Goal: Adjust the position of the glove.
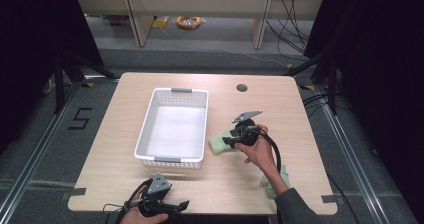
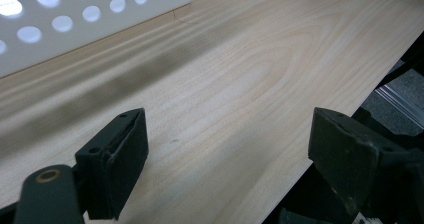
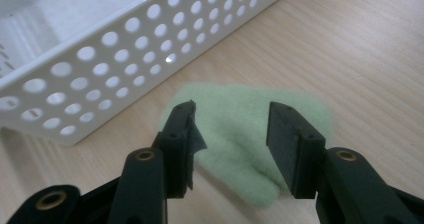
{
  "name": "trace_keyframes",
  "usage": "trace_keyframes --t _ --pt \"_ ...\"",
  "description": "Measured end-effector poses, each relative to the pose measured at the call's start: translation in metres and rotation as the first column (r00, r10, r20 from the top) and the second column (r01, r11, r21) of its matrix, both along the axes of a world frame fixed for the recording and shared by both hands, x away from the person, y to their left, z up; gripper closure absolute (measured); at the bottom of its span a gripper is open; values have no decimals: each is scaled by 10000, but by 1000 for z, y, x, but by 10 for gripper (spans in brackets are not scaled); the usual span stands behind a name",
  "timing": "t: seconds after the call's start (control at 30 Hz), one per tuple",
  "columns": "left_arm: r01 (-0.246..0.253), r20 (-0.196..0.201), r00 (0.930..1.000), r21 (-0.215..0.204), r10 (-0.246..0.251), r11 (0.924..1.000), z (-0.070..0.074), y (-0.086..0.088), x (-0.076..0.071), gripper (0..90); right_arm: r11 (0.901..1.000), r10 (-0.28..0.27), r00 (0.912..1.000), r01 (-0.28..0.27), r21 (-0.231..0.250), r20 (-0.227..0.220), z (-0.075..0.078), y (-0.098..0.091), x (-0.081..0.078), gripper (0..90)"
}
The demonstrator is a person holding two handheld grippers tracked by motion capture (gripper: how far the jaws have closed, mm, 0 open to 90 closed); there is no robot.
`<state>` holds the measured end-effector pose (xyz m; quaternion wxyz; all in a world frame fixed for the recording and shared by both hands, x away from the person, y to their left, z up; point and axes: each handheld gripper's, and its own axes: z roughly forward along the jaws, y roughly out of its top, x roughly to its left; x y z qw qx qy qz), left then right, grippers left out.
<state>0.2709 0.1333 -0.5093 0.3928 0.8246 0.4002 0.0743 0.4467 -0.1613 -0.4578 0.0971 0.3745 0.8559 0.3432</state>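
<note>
Bare tabletop (image 1: 300, 114) (right edge) flanks cloth (image 3: 245, 134) beside basket (image 1: 145, 129).

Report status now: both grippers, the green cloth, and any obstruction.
Right gripper open, jaws astride green cloth, no grip yet. Left gripper open, idle at table edge. White basket beside cloth; nothing obstructing.

One sign can be read: a dark numeral "5" (image 1: 80, 118) marked on the grey floor (image 1: 45, 149) (in blocky strokes that look like tape), to the left of the wooden table (image 1: 150, 184), level with the table's far half. The table, the white basket (image 1: 172, 160) on it and the other things on it bear no readable text, label or brand.
</note>
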Motion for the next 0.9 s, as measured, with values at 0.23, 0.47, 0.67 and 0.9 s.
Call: trace_keyframes --t 0.23,0.47,0.67,0.9 --pt "42 100 9999 -96 -41 9999 0 0 -1 159 9980 -314 9991 297 -566 -295 -13 8 10 599" --pt "97 64 9999 -77 -96 9999 0 0 -1 159 9952 -244 9993 216 -950 -282 -27 11 19 616" --pt "-102 1 9999 -225 102 9997 0 -2 -1 159 9924 -597 9968 535 -1111 -533 -32 13 20 698" --pt "-26 112 9999 -109 27 9999 0 0 -1 159 9972 -201 9984 162 -737 -535 -35 10 18 858"
